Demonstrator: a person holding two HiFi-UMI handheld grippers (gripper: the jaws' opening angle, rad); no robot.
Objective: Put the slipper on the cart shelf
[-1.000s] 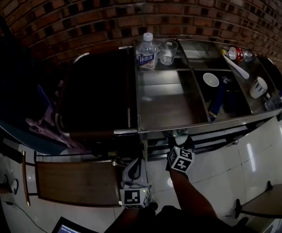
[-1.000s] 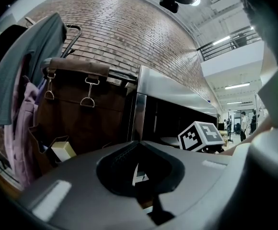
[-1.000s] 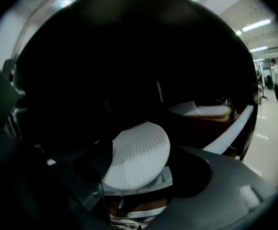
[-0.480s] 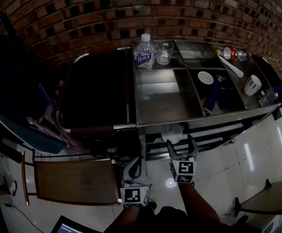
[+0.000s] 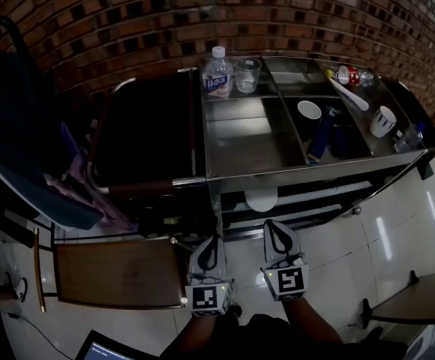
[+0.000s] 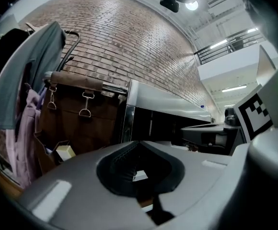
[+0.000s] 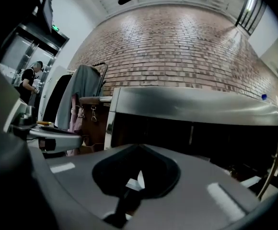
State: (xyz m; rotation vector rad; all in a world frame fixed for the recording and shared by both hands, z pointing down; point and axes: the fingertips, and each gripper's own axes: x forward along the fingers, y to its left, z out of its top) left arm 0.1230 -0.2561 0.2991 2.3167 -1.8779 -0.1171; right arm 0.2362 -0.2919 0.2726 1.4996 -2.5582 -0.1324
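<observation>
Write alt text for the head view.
The left gripper and right gripper, both shut and empty, hang before a steel cart; a white slipper lies on its lower shelf. A bottle, glass and cups stand on top, brick wall behind.

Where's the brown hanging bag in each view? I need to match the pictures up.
Head view: brown bag left of centre, seen from above.
Left gripper view: bag left of centre, above the jaws.
Right gripper view: bag small, at left.
Shared landmark: the steel cart, whose corner stands immediately right of the bag.
</observation>
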